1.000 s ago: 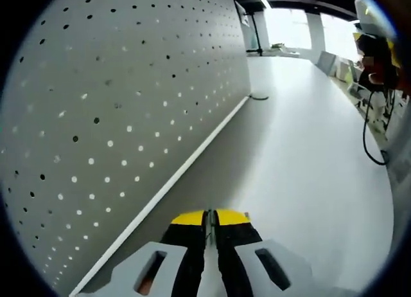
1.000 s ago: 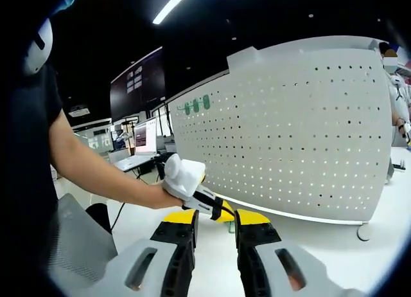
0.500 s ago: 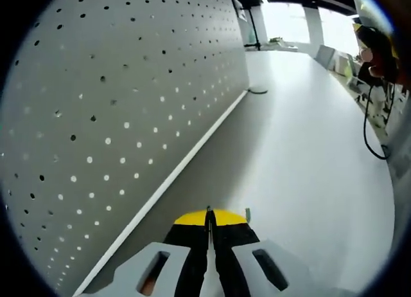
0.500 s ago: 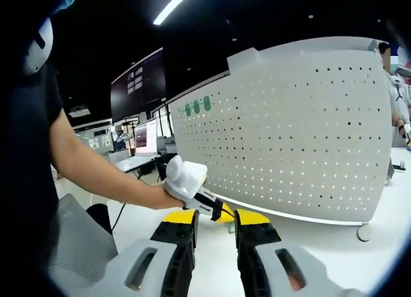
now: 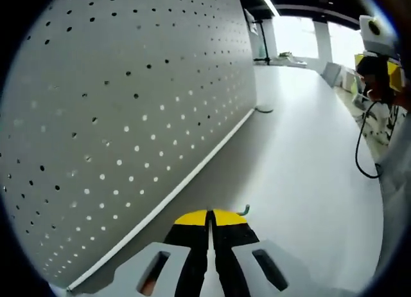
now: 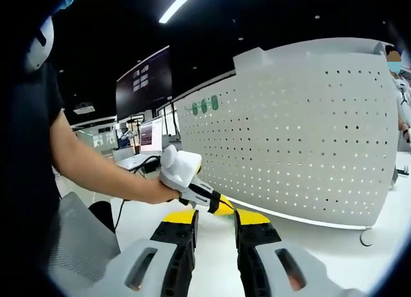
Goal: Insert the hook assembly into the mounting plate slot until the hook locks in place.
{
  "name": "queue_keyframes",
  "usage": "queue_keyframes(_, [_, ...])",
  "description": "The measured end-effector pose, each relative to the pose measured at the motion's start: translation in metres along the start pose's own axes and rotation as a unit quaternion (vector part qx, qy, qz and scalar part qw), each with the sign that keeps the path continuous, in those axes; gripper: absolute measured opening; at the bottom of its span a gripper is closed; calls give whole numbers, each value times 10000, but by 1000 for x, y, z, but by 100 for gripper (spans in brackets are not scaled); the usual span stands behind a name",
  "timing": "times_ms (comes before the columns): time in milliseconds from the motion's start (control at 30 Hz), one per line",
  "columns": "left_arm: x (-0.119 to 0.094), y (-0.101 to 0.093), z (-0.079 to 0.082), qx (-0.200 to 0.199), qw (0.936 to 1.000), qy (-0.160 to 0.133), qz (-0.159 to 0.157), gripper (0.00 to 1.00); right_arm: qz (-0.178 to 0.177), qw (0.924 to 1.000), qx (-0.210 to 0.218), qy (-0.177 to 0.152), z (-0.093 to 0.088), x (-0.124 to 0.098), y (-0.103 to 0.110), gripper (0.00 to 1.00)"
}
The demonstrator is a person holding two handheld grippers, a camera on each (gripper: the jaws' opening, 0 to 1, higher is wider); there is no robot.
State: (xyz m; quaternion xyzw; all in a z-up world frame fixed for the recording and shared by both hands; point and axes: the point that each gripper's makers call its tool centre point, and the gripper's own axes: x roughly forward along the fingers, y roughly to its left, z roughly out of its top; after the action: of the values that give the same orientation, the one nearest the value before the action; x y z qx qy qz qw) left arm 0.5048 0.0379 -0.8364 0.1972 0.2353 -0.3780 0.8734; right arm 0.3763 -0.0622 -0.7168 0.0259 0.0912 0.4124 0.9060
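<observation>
The mounting plate is a white pegboard (image 5: 128,104) standing upright on the white table (image 5: 302,155) and running away along the left of the left gripper view. My left gripper (image 5: 209,215) is shut. A small greenish hook (image 5: 243,210) curls out beside its right yellow tip and looks pinched in the jaws. In the right gripper view the pegboard (image 6: 302,136) faces me. The left gripper (image 6: 220,207) hangs near its lower left edge in a person's hand. My right gripper (image 6: 215,225) is open and holds nothing.
A black cable (image 5: 361,149) hangs at the table's right side, and a second cable (image 5: 263,109) lies by the pegboard's far end. The person's bare arm (image 6: 96,175) reaches in from the left. Monitors (image 6: 151,133) stand behind. A round foot (image 6: 366,236) supports the pegboard.
The left gripper view has swung, so the pegboard now sits lower and further off. The hook tip, unseen a second ago, shows beside the right jaw. The right gripper stays open.
</observation>
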Motion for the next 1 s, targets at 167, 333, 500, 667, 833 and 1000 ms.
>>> queue_keyframes(167, [-15, -5, 7, -133, 9998, -167, -54, 1, 30, 10000, -52, -51, 5, -1, 1, 21])
queue_keyframes(333, [-33, -10, 16, -123, 9993, -334, -146, 1, 127, 9998, -138, -72, 11, 0, 8, 21])
queue_keyframes(500, [-49, -15, 23, -105, 9985, -492, -222, 1, 239, 9995, -206, -91, 14, 2, 15, 21])
queue_keyframes(667, [-68, -23, 34, -113, 9966, -714, -403, 1, 394, 9987, -299, -111, 22, 5, 23, 21])
queue_keyframes(833, [-84, -29, 42, -91, 9944, -890, -563, 1, 582, 9974, -413, -106, 28, 10, 32, 21])
queue_keyframes(1000, [-100, -34, 47, -21, 9925, -1016, -677, 1, 762, 9959, -479, -82, 29, 13, 40, 21])
